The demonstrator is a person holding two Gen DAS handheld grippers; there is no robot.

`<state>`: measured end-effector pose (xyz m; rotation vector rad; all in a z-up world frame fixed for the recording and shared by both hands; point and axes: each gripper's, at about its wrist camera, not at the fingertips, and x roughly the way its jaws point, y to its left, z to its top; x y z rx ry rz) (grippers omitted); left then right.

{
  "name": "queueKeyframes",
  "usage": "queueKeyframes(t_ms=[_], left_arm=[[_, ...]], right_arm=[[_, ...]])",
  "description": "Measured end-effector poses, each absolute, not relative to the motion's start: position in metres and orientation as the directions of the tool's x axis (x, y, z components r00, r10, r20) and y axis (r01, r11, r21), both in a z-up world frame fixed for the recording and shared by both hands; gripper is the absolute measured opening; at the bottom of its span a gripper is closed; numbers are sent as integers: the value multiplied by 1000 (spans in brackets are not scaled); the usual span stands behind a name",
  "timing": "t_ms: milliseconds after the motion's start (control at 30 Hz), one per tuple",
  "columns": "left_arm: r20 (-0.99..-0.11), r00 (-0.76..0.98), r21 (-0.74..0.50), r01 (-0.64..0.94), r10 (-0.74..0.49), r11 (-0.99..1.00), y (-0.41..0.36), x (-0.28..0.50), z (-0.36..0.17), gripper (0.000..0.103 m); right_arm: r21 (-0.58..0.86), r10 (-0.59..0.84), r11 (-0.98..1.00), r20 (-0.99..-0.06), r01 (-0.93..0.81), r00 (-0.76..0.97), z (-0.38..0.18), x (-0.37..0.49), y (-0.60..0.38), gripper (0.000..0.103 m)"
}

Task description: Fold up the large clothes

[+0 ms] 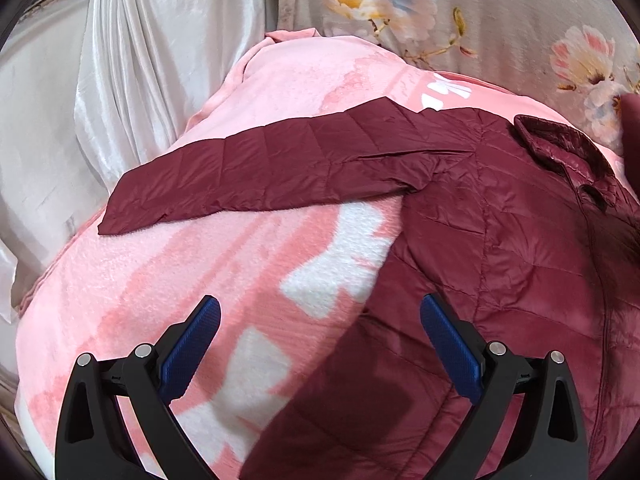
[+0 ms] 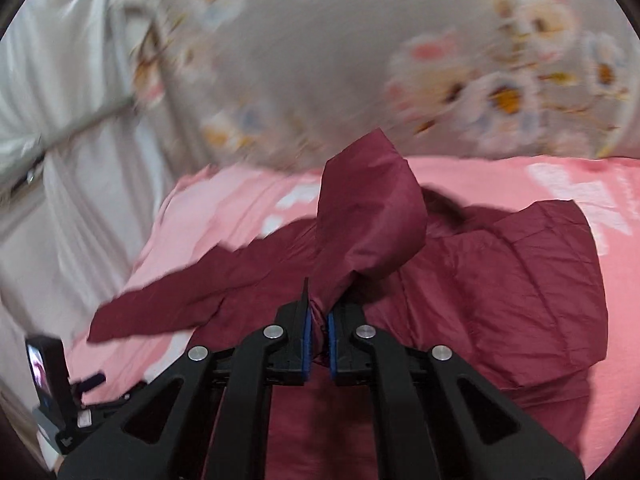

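Observation:
A maroon quilted puffer jacket (image 1: pixel 500 216) lies spread on a pink and white fleece blanket (image 1: pixel 224 264). One sleeve (image 1: pixel 256 168) stretches out flat to the left. My left gripper (image 1: pixel 320 324) is open and empty, hovering over the blanket beside the jacket's left edge. In the right wrist view my right gripper (image 2: pixel 319 326) is shut on a bunched fold of the jacket (image 2: pixel 368 216), which stands up in a lifted peak above the rest of the jacket (image 2: pixel 512 280). The other sleeve (image 2: pixel 160 308) trails to the left.
A grey floral bedspread (image 1: pixel 460 12) lies behind the blanket. Shiny white satin cloth (image 1: pixel 132 60) hangs at the left. The other gripper's handle with a small lit screen (image 2: pixel 46 364) shows at the lower left of the right wrist view.

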<state>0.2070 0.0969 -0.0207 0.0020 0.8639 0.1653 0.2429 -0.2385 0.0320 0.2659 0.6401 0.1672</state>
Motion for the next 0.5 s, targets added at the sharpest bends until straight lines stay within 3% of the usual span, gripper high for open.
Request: queueKeyframes(t_ms=[67, 133, 200, 300, 400, 500], left_arm=[[-761, 634, 62, -141, 138, 988, 101, 210, -20, 98], [-765, 635, 30, -123, 102, 992, 101, 212, -18, 98], [-768, 640, -42, -83, 21, 996, 100, 215, -13, 98], [-758, 639, -185, -19, -130, 983, 93, 223, -6, 98], [-765, 574, -326, 44, -291, 944, 75, 241, -8, 98], [-793, 487, -394, 49, -367, 918, 50, 259, -23, 98]], right_arm=[[280, 265, 954, -608, -109, 748, 12, 253, -210, 10], [257, 259, 959, -630, -119, 732, 2, 255, -193, 21], [297, 295, 945, -605, -134, 740, 5, 249, -196, 40], [340, 273, 936, -541, -90, 795, 20, 222, -225, 57], [367, 202, 930, -532, 9, 822, 23, 201, -275, 59], [390, 107, 908, -574, 155, 812, 10, 184, -331, 59]])
